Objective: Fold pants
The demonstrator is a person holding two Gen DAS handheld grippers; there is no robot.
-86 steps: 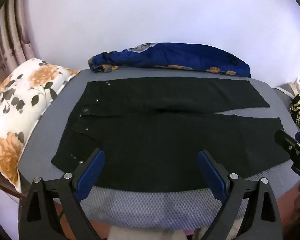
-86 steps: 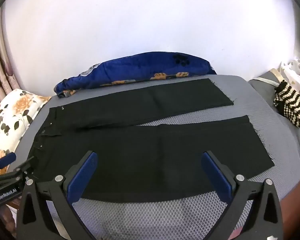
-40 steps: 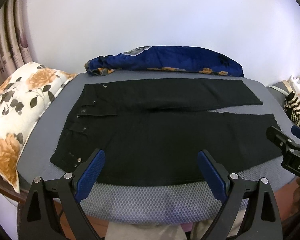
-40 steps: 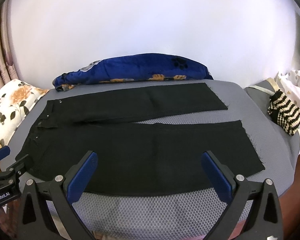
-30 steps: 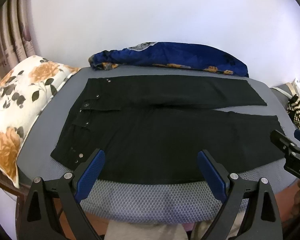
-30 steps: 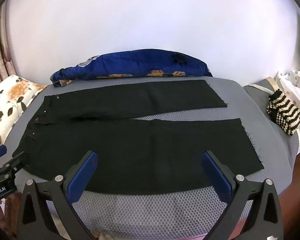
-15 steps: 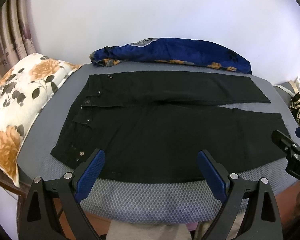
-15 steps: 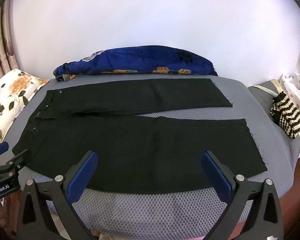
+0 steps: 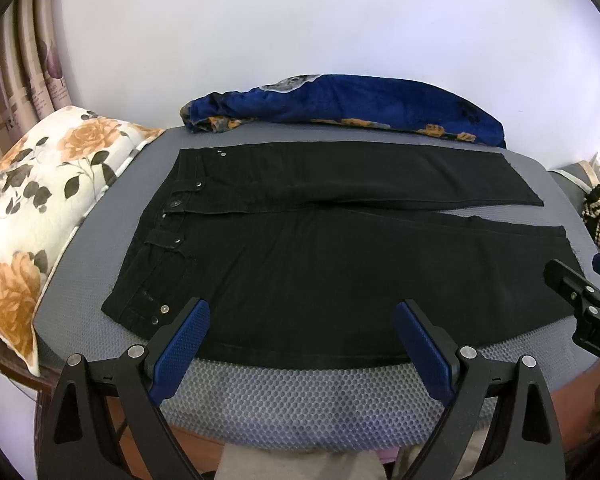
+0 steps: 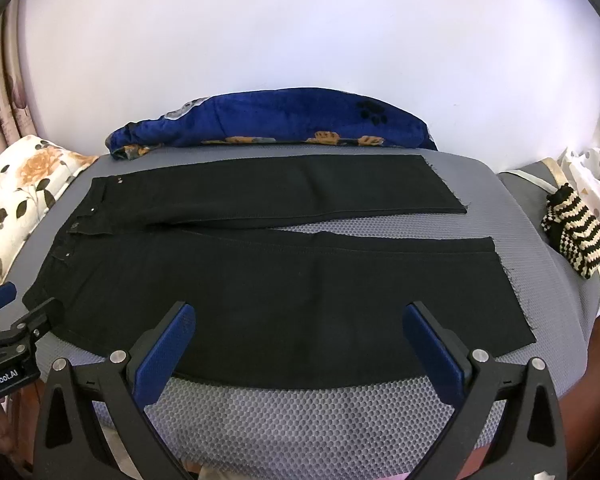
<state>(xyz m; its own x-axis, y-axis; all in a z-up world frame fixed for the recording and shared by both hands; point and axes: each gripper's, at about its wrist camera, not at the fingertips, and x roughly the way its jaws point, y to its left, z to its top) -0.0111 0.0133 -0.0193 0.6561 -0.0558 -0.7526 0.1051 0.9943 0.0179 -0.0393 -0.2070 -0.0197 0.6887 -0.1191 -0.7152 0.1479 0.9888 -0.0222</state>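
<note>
— Left wrist view: what is cut off or hard to read on the pair of black denim pants (image 9: 332, 264)?

— Nothing much is cut off, but the fabric is so dark that seams and pockets barely show. Only the metal buttons and rivets at the waistband stand out. The lower edge of the near leg is partly hidden behind the blue pads of the left gripper (image 9: 300, 344).

— And from the right wrist?

— That view shows the frayed hems of both legs at the right end, which the left view renders less clearly. It also shows the whole striped black-and-cream knitted piece (image 10: 576, 240), cropped at the edge in the left view. The left view gives more of the white pillow with orange roses (image 9: 40, 208).

— Where do the pants lie?

— Flat and unfolded on the grey mesh-covered table (image 10: 300, 412), waist to the left, legs spread apart to the right with grey mesh between them.

— The jaws?

— Both spread wide, holding nothing; the right gripper (image 10: 300, 348) hangs over the near edge, as does the left.

— Beyond the pants?

— A crumpled blue floral blanket (image 10: 284, 124) against the white wall.
</note>
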